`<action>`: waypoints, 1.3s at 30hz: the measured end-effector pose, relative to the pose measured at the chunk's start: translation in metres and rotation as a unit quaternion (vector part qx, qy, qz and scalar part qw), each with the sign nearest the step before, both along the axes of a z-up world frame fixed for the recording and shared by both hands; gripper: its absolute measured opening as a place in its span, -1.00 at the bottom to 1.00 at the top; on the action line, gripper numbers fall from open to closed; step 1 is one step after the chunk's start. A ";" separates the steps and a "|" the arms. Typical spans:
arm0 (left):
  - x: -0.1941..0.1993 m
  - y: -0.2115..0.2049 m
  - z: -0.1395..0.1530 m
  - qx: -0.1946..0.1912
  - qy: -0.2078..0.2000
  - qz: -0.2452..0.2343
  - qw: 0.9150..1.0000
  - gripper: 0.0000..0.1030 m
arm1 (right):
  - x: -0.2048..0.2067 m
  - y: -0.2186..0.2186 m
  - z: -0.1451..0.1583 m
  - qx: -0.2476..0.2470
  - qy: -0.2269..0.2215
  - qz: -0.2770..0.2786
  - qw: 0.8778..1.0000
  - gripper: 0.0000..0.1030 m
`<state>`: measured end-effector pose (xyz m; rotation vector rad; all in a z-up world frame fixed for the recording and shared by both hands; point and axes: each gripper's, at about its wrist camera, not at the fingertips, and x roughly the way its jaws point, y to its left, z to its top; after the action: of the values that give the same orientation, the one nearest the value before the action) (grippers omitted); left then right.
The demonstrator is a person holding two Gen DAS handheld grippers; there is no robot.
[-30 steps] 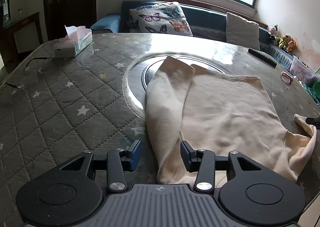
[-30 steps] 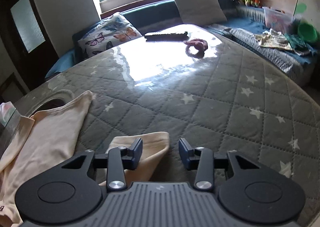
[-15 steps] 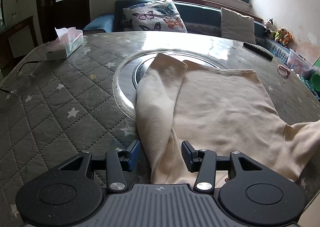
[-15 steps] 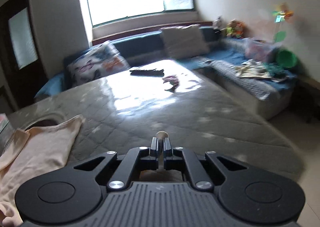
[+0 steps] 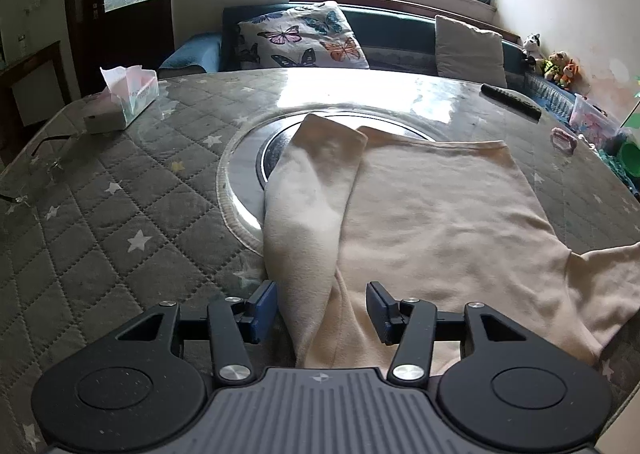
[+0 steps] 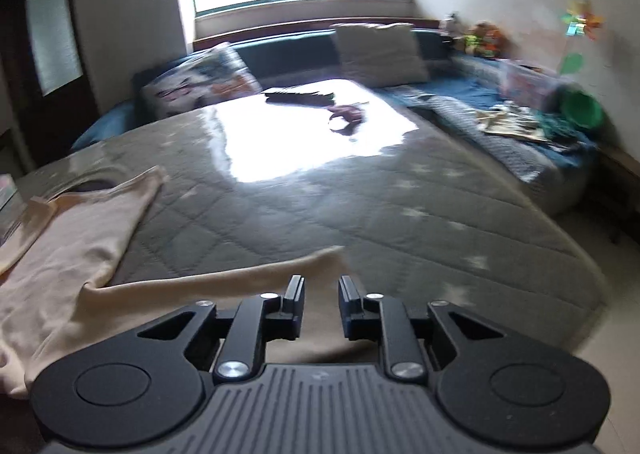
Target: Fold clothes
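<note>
Shirt (image 5: 440, 214) lies cream on the table (image 5: 120, 214), one sleeve folded in — left gripper (image 5: 322, 310) wide open, empty; right gripper (image 6: 321, 300) part-open over the other sleeve (image 6: 224, 282), seemingly released — blur suggests it may snag.

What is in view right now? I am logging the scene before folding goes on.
garment: one, cream, spread on table, one sleeve folded over the body
table: one, grey star-quilted cover
tissue box: one, white and pink, far left of table
remote: one, black, far right of table
butterfly pillow: one, on sofa
plain pillow: one, beige, on sofa
left tool: one, black, open over the garment
right tool: one, black, open over the other sleeve
</note>
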<state>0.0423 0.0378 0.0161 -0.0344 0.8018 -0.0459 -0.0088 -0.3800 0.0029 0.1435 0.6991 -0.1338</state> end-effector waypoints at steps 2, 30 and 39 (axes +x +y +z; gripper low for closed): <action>0.003 0.002 -0.001 0.003 0.003 0.004 1.000 0.02 | 0.011 0.005 -0.006 -0.003 0.015 0.012 1.000 -0.39; 0.130 -0.031 0.003 0.009 -0.014 -0.038 0.999 -0.15 | 0.058 0.018 -0.006 -0.047 0.019 0.041 0.998 -0.13; 0.164 -0.059 -0.015 0.053 -0.025 -0.049 0.997 -0.13 | 0.061 0.014 -0.013 -0.038 0.029 0.039 0.998 -0.11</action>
<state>0.2059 -0.0209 0.0012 0.1068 0.7537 -0.0964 0.0523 -0.3657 -0.0097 0.0398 0.7551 -0.0895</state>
